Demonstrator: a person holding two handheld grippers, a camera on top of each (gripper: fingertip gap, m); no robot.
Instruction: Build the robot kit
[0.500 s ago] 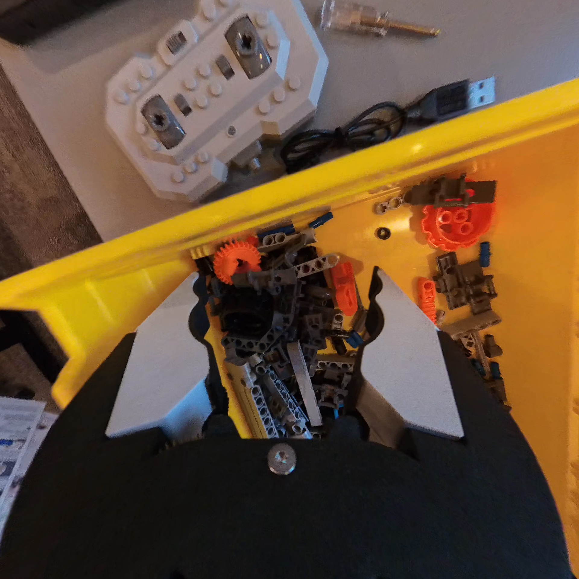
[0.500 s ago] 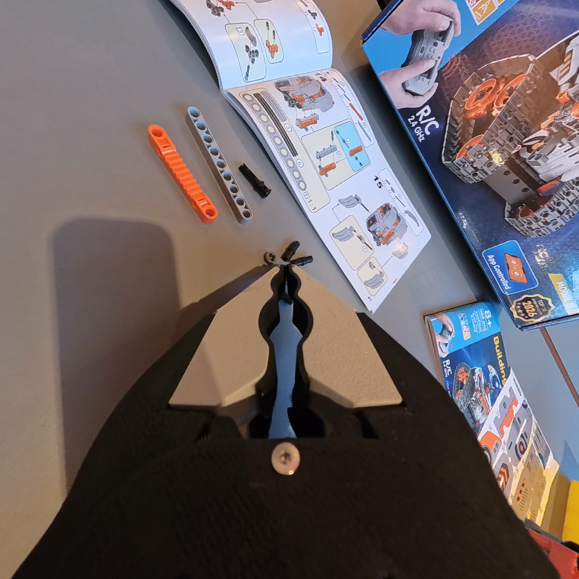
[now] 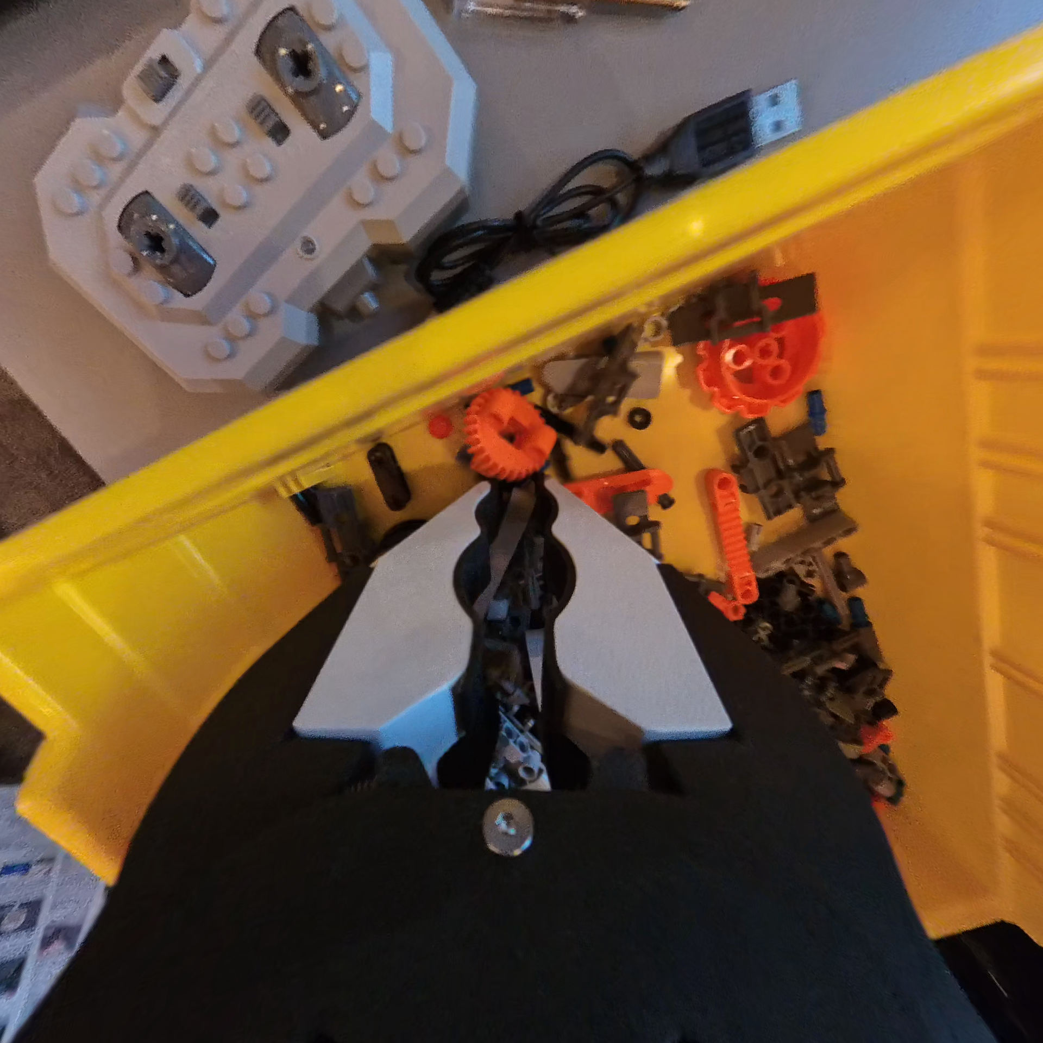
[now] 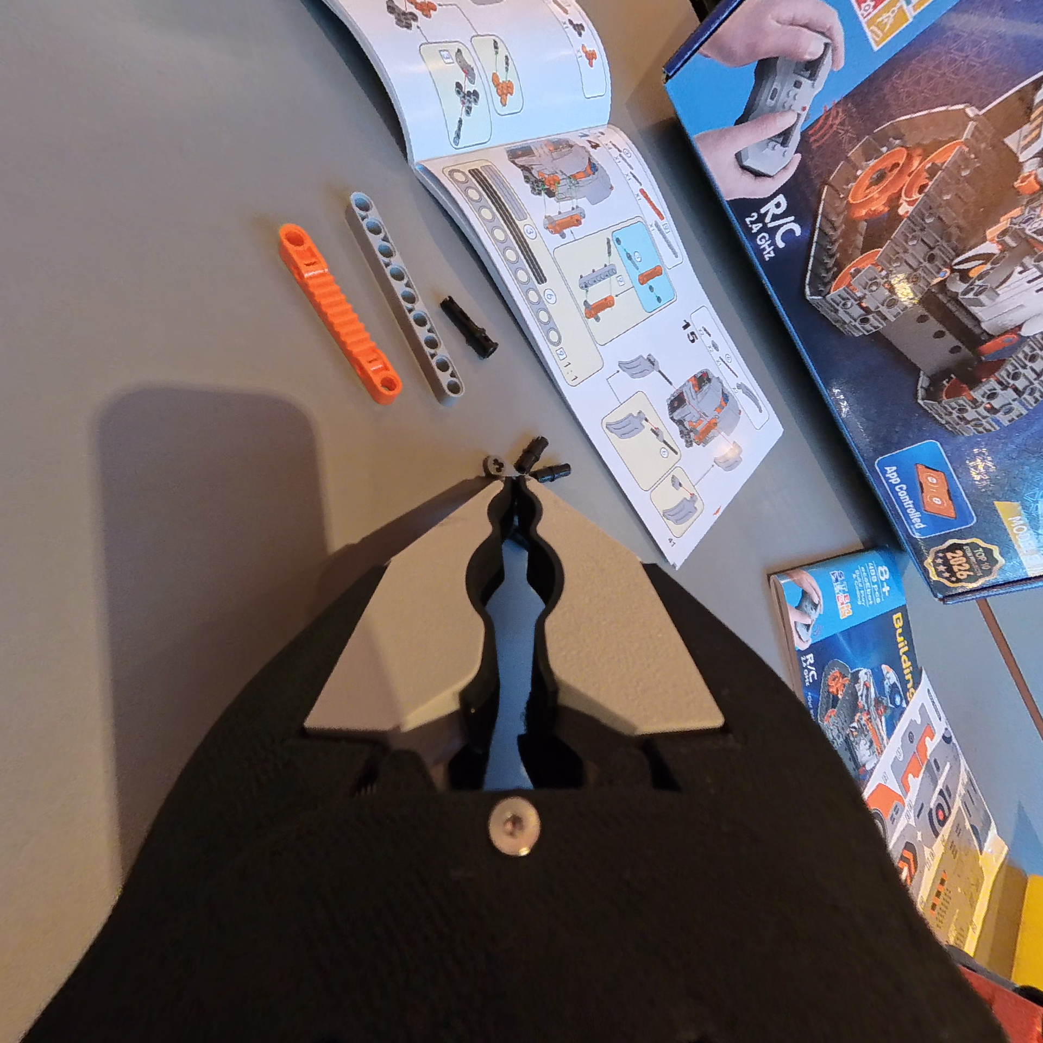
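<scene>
Left gripper is inside the yellow bin, clenched on a thin dark strip at the orange gear. Lift straight and slow; the strip may drag neighbours. Right gripper, jaws together, pinches small black pins over the table near the manual; keep steady.

I note a yellow bin on the grey table, holding loose dark parts, an orange gear and an orange wheel. Beyond its rim: a grey controller and a coiled black USB cable. Elsewhere on the table I see an open instruction booklet, beside it an orange toothed bar, a grey holed beam, a black pin, and a blue box at the edge.
</scene>
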